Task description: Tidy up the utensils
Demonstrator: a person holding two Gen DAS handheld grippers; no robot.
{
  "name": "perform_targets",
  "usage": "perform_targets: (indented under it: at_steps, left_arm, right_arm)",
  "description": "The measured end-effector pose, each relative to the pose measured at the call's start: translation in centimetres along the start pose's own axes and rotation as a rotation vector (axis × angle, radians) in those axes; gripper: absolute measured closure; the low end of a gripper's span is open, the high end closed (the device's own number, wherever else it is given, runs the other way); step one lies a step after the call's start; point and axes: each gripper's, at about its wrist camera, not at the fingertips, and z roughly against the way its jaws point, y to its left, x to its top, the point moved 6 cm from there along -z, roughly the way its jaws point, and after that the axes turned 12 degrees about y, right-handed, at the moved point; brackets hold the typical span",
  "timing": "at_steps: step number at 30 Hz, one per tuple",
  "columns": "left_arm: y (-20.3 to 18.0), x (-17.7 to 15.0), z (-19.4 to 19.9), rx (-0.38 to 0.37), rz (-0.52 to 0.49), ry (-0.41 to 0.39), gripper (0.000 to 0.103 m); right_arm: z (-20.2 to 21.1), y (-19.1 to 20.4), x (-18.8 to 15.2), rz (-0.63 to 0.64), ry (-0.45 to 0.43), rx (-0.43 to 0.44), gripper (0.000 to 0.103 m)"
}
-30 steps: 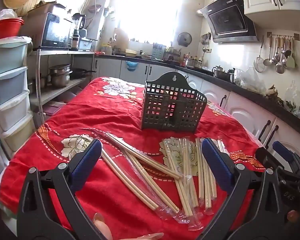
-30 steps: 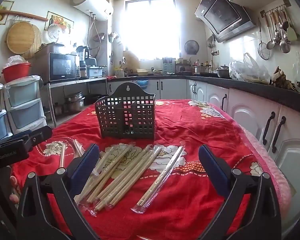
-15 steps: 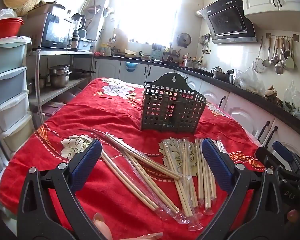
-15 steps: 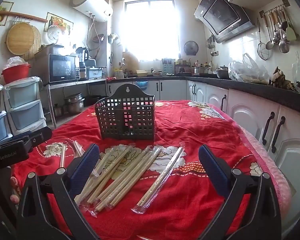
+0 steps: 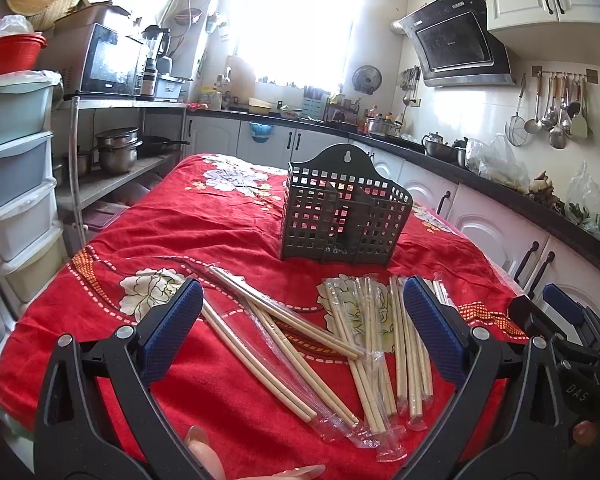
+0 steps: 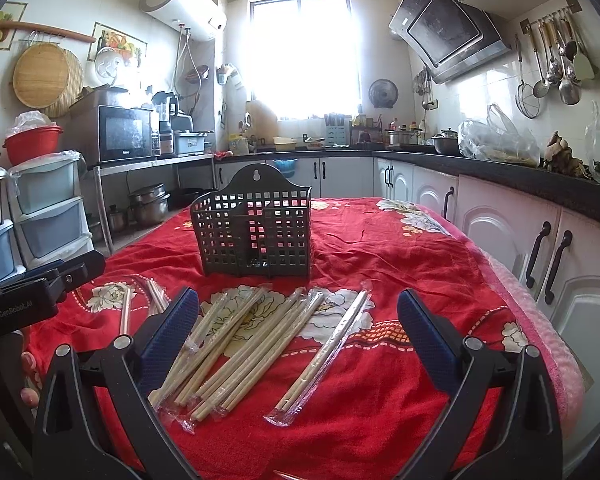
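Several pairs of wooden chopsticks in clear sleeves [image 5: 364, 336] lie spread on a red flowered tablecloth [image 5: 228, 232]; they also show in the right wrist view [image 6: 256, 340]. A dark grey lattice utensil holder [image 5: 342, 216] stands upright behind them, also in the right wrist view [image 6: 256, 228]. My left gripper [image 5: 302, 328] is open and empty above the near chopsticks. My right gripper [image 6: 296, 328] is open and empty above the chopsticks, with one separate wrapped pair [image 6: 324, 356] between its fingers.
White cabinets [image 6: 540, 248] under a dark counter run close along the table's right side. Plastic drawers [image 5: 12, 184] and a metal shelf with pots [image 5: 116, 152] stand to the left. The other gripper shows at each view's edge [image 6: 40, 292].
Both grippers have stayed almost still, with only a slight shift of view. Nothing was taken hold of.
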Motion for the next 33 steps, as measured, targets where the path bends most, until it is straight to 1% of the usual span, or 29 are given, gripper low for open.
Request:
perform_targets:
  at_steps: [26, 33]
  left_arm:
    - [-0.04, -0.18, -0.26, 0.001, 0.000, 0.005, 0.010]
    - [0.21, -0.31, -0.50, 0.004, 0.013, 0.009, 0.010]
  right_arm:
    - [-0.22, 0.06, -0.04, 0.002, 0.006, -0.001, 0.006]
    - [-0.93, 0.35, -0.07, 0.014, 0.016, 0.010, 0.006]
